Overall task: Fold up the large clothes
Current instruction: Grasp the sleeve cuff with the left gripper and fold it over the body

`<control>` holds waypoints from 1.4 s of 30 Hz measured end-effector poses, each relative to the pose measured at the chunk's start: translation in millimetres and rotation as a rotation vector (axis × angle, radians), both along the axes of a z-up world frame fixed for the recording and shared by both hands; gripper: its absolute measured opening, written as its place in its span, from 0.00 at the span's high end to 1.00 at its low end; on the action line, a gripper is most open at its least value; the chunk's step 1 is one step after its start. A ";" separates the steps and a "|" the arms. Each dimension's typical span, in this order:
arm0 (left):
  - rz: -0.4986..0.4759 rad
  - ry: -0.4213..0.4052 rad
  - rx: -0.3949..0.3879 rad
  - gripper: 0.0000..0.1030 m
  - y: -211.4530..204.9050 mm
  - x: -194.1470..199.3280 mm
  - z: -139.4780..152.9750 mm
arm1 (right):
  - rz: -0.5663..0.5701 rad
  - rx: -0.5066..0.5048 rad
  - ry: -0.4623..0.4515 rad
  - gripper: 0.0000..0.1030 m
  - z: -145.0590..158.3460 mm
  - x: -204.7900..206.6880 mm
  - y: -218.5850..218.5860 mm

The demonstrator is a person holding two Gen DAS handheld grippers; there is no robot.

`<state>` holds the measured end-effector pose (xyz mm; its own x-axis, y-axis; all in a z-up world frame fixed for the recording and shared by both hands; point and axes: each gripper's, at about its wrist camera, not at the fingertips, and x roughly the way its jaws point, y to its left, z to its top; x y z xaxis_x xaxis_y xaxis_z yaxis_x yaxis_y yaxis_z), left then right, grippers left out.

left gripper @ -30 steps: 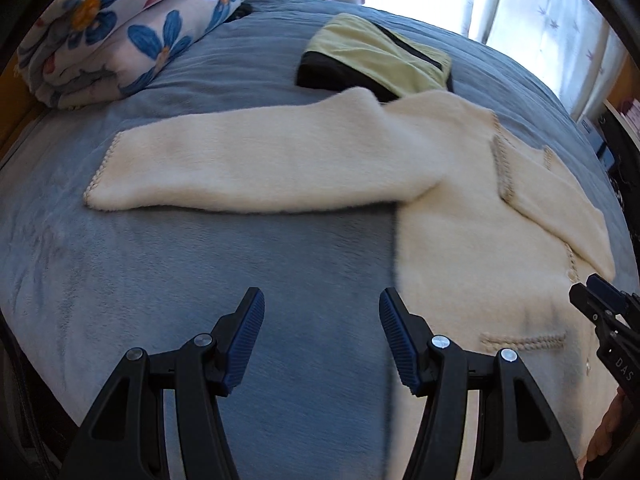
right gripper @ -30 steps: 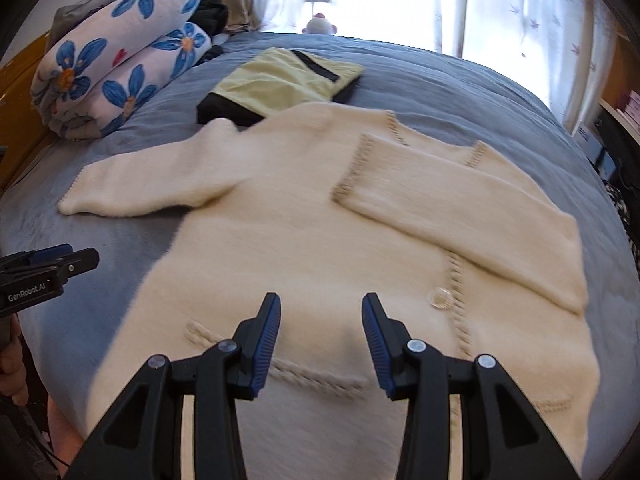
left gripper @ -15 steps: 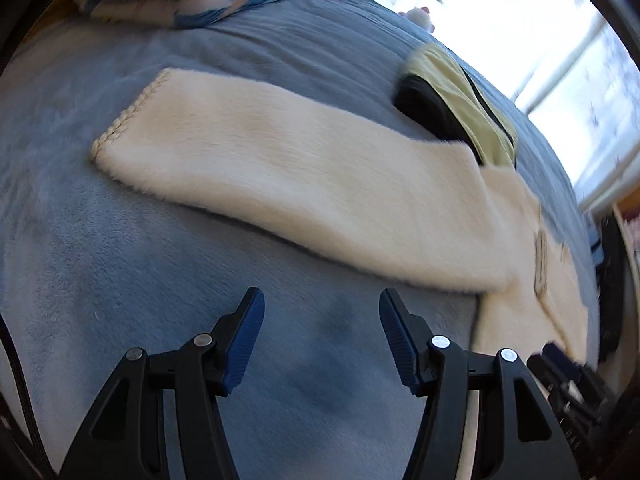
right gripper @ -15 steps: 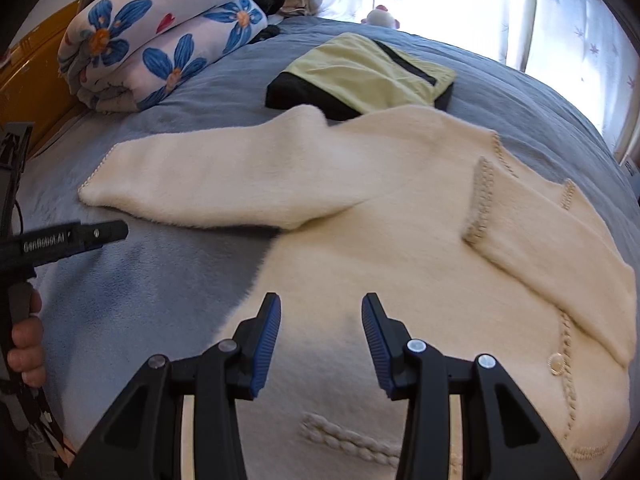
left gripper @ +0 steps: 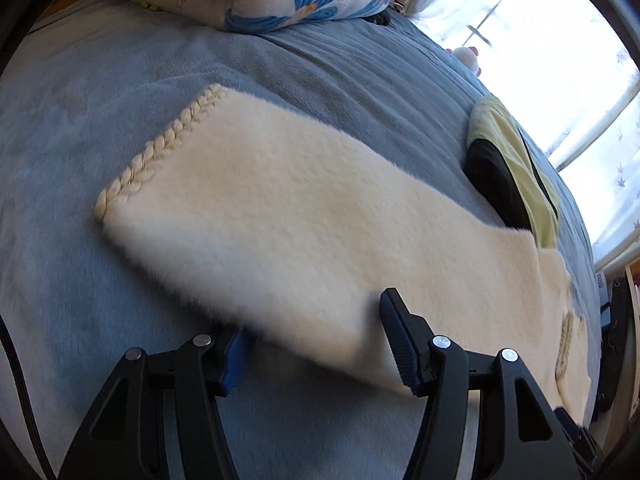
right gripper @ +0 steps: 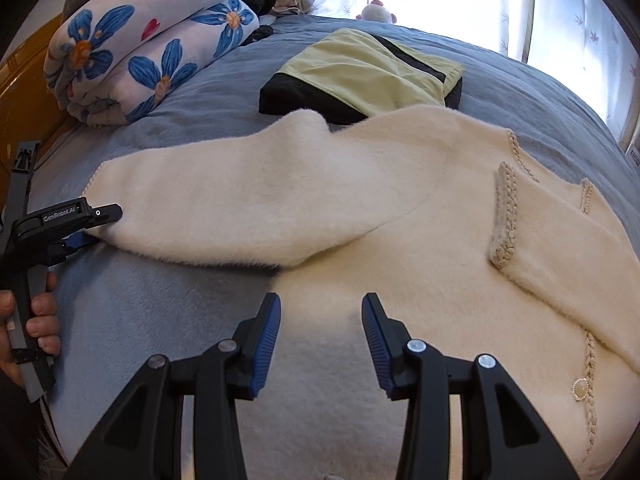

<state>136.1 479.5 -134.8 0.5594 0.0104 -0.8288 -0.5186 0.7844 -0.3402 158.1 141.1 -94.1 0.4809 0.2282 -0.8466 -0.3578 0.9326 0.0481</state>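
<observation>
My left gripper [left gripper: 316,344] is spread around the near edge of the cardigan's [right gripper: 360,280] outstretched sleeve [left gripper: 280,216], not yet pinching. The right gripper [right gripper: 320,344] hangs open over the body. Closing shallow could slip off fluffy pile (it's thick). Bare bed [left gripper: 80,280] lies leftward; the folded yellow garment [right gripper: 368,76] crowds the far edge.

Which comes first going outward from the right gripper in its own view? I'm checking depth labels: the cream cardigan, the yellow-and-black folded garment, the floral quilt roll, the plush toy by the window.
From the right gripper:
1. cream cardigan, directly beneath and ahead.
2. yellow-and-black folded garment, ahead, past the cardigan's shoulder.
3. floral quilt roll, far left; its distance is close to the garment's.
4. plush toy, farthest, at the window.
</observation>
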 end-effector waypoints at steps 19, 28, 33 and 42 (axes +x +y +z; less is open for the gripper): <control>-0.605 -0.255 0.528 0.93 -338.1 54.0 118.9 | -0.307 0.130 -0.017 0.59 20.6 -20.9 -175.5; -0.757 -0.039 0.494 0.77 -418.3 61.4 25.1 | -0.425 0.122 0.017 0.59 3.8 -30.2 -243.2; -0.800 -0.026 0.420 0.33 -418.2 55.4 22.1 | -0.414 0.148 0.022 0.59 1.2 -31.4 -242.5; -0.807 -0.006 0.198 0.28 -381.1 35.7 47.1 | -0.310 0.152 -0.021 0.59 14.1 -30.9 -216.9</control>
<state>171.8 98.4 -87.8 0.4620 -0.2507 -0.8507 0.2306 0.9602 -0.1577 127.2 -75.8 -80.0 0.5641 0.1914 -0.8032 -0.0608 0.9797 0.1908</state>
